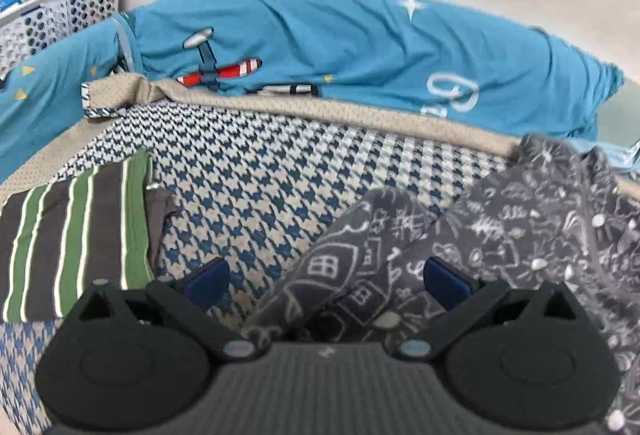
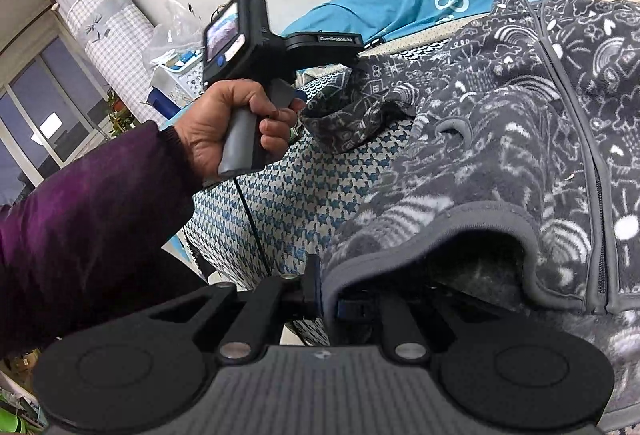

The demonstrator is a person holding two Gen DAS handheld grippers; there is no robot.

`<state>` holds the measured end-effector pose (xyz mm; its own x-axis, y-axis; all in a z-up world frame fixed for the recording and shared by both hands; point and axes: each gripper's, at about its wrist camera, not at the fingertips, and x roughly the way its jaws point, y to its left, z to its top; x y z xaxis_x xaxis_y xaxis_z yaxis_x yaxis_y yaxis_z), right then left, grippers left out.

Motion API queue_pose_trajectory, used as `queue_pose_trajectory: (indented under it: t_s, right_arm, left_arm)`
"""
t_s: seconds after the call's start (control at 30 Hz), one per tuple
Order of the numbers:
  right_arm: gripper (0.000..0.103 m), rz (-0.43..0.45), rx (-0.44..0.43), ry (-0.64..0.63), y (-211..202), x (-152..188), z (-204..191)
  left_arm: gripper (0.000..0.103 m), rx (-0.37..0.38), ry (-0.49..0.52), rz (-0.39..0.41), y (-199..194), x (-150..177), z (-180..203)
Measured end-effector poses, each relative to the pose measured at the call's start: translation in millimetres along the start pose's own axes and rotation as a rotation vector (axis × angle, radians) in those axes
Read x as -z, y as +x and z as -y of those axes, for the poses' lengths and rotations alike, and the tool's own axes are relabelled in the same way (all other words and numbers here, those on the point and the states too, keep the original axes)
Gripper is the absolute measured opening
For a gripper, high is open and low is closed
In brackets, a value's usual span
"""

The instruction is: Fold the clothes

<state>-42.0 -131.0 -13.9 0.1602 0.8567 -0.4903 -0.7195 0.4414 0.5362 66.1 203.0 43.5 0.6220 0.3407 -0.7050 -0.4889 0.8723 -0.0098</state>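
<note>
A dark grey fleece jacket [image 1: 520, 235] with white doodle print lies on the houndstooth bedspread [image 1: 260, 175]. My left gripper [image 1: 326, 283] is open, its blue pads wide apart over the jacket's sleeve end [image 1: 340, 267]. In the right wrist view the jacket [image 2: 500, 139] fills the right side, zipper up. My right gripper [image 2: 330, 299] is shut on the jacket's grey-trimmed hem [image 2: 400, 239] and lifts it. The left gripper's body [image 2: 256, 35] shows held in a hand at the sleeve [image 2: 352, 115].
A folded green, grey and white striped garment [image 1: 76, 235] lies at the left on the bed. A blue quilt [image 1: 360, 47] is bunched along the wall behind. A white perforated basket [image 1: 60, 11] stands at far left. The bed edge [image 2: 240, 235] drops off at left.
</note>
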Motion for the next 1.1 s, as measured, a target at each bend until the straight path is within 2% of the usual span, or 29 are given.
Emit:
queue_pose_trajectory:
  t_s: [0.17, 0.3, 0.47, 0.53, 0.6, 0.63, 0.7, 0.73, 0.8, 0.87, 1.0, 1.1]
  right_arm:
    - [0.011, -0.007, -0.005, 0.011, 2, 1, 2]
    - [0.011, -0.011, -0.004, 0.014, 4, 0, 3]
    - [0.011, -0.013, 0.001, 0.029, 6, 0, 5]
    - [0.011, -0.012, 0.003, 0.031, 6, 1, 5]
    - [0.011, -0.012, 0.005, 0.032, 6, 0, 6]
    - [0.011, -0.012, 0.006, 0.033, 7, 0, 6]
    - [0.011, -0.012, 0.007, 0.034, 7, 0, 6]
    - [0.011, -0.011, 0.009, 0.035, 7, 0, 5]
    - [0.011, -0.008, 0.011, 0.039, 7, 1, 6]
    - [0.011, -0.006, 0.013, 0.044, 7, 1, 6]
    - [0.011, -0.004, 0.017, 0.045, 8, 2, 5]
    - [0.011, -0.002, 0.025, 0.047, 9, 2, 6]
  left_arm:
    - [0.103, -0.070, -0.044, -0.055, 24, -5, -9]
    - [0.103, -0.085, -0.089, -0.089, 37, -5, -19]
    - [0.102, -0.094, -0.018, -0.085, 44, -3, -11]
    - [0.090, -0.087, -0.005, -0.083, 46, -3, -9]
    - [0.071, -0.078, 0.007, -0.083, 48, -3, -6]
    - [0.067, -0.070, 0.007, -0.084, 49, -3, -6]
    - [0.043, -0.036, -0.004, -0.092, 51, -3, -6]
    - [0.039, -0.020, -0.003, -0.093, 51, -3, -5]
    - [0.021, -0.001, 0.012, -0.089, 50, -3, 0]
    - [0.010, 0.008, 0.025, -0.083, 48, -1, 4]
    - [0.005, -0.001, 0.019, -0.056, 42, -1, 4]
    - [0.004, -0.045, 0.012, 0.003, 33, -4, 4]
